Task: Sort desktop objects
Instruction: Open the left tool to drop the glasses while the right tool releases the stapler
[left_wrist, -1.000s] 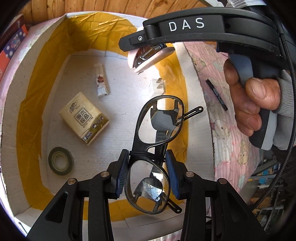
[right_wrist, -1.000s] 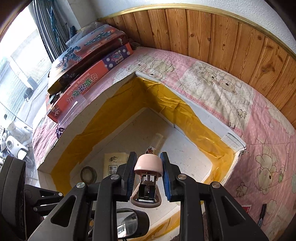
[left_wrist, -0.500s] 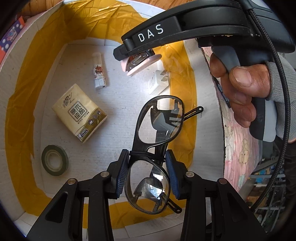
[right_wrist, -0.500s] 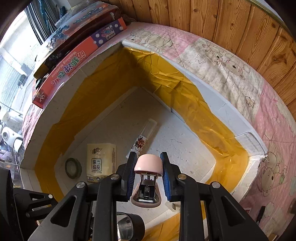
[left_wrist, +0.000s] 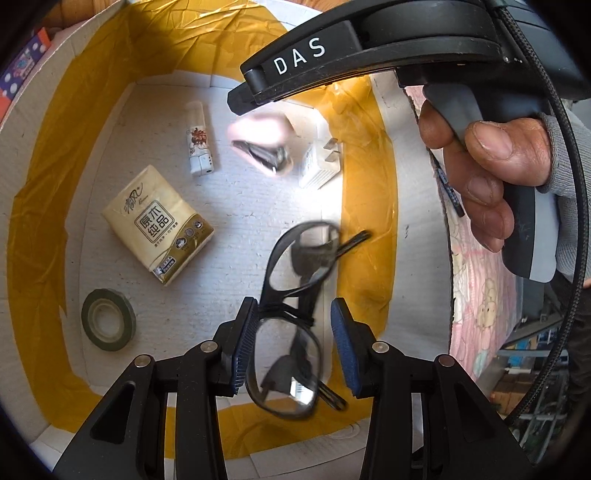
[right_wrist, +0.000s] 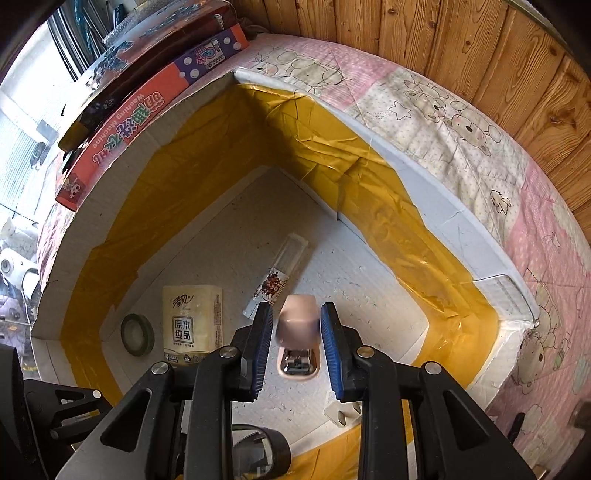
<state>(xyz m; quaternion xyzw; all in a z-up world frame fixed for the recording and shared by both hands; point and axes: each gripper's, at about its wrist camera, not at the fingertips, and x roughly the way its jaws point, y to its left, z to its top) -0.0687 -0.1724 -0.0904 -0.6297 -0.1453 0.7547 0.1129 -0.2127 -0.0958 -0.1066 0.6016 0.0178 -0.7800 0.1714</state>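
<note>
Lying nearby, tissue pack (left_wrist: 157, 225), tape roll (left_wrist: 108, 319), perhaps charger (left_wrist: 322, 162)

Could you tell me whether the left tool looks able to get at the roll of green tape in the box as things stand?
Probably yes: the green tape lies flat on the box floor with bare space around it, down-left of the left tool, though the glasses sit between its opened pads.

Both wrist cameras look steeply down, close above, into the same box (left_wrist: 33, 110).
</note>
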